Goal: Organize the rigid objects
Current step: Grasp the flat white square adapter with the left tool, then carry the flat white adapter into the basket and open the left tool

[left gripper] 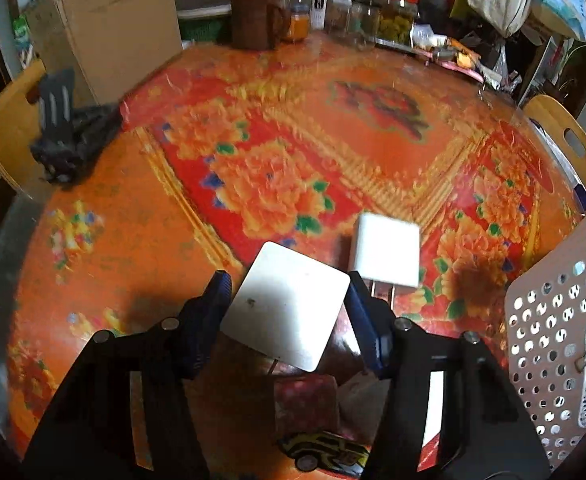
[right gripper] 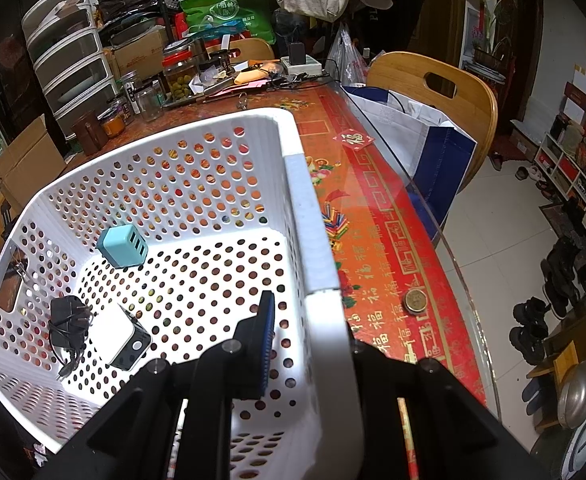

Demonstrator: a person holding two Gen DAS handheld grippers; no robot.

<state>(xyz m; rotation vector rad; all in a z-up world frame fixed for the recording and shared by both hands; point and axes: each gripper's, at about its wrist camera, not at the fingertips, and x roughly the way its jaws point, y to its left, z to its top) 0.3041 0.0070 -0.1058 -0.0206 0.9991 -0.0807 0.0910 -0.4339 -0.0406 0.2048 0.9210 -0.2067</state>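
Observation:
My left gripper [left gripper: 287,304] is shut on a flat white square adapter [left gripper: 285,312] and holds it above the red floral table [left gripper: 253,128]. A white plug charger [left gripper: 385,254] lies on the table just ahead of it. A black charger [left gripper: 69,140] lies at the table's left edge. My right gripper [right gripper: 313,344] is shut on the right wall of the white perforated basket [right gripper: 317,272], one finger inside, the other outside and hidden. In the basket lie a teal USB charger [right gripper: 123,248], a white-and-black charger [right gripper: 119,338] and a black adapter with a cord [right gripper: 67,322].
The basket's side [left gripper: 553,320] shows at the right in the left wrist view. Jars [left gripper: 373,12] and a brown jug [left gripper: 253,20] stand at the table's far edge, a cardboard box [left gripper: 113,32] to the left. A coin [right gripper: 415,301] lies right of the basket. Wooden chairs [right gripper: 433,92] stand around.

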